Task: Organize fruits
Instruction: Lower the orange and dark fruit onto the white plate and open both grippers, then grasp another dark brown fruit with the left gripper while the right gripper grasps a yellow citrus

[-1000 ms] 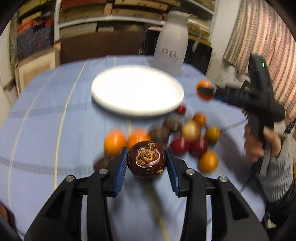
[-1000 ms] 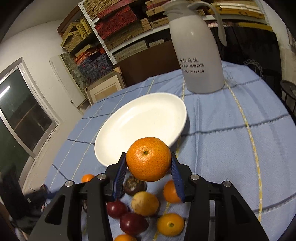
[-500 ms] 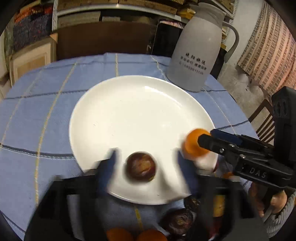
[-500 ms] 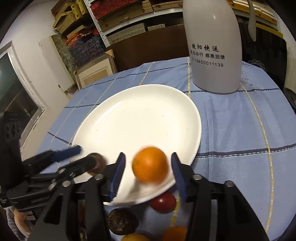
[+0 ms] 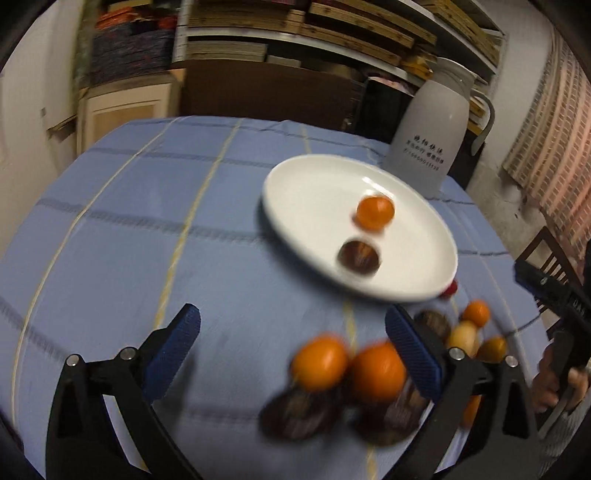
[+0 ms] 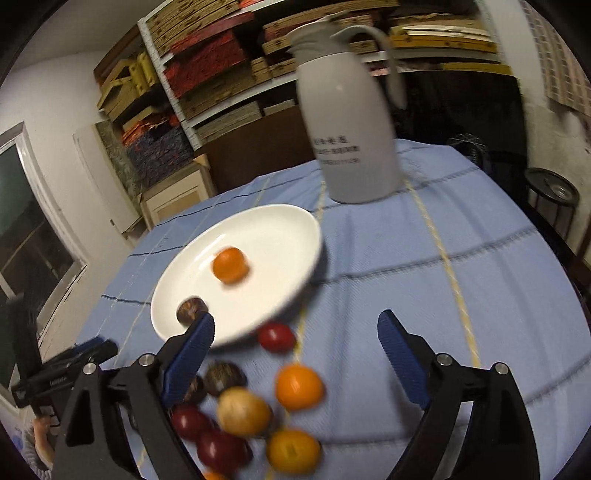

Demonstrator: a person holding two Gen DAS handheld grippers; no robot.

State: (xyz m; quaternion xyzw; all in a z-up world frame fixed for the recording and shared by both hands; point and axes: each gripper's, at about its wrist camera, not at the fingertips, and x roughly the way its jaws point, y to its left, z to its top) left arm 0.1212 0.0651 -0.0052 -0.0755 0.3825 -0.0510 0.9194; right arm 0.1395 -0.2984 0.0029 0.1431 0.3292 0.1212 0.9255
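Across most of both frames spreads a round table under a blue striped cloth (image 5: 122, 236), with shelves of stacked boards (image 5: 295, 26) filling the top. At upper right in the left view stands a grey jug (image 5: 430, 129), just behind the white plate (image 5: 295, 192); in the right view that jug rises at top centre. On the plate lie an orange (image 5: 375, 212) and a dark brown fruit (image 5: 359, 257), close together but apart. Below the plate's near rim, loose fruit (image 6: 258, 406) crowds the cloth: oranges, red ones, a yellow one, dark ones, blurred in the left view.

Low in its own frame, the left gripper (image 5: 291, 354) has its jaws opening, nothing between them. The right gripper (image 6: 295, 349) is likewise opening and empty; its left finger (image 6: 188, 354) covers part of the plate's rim and the dark fruit.
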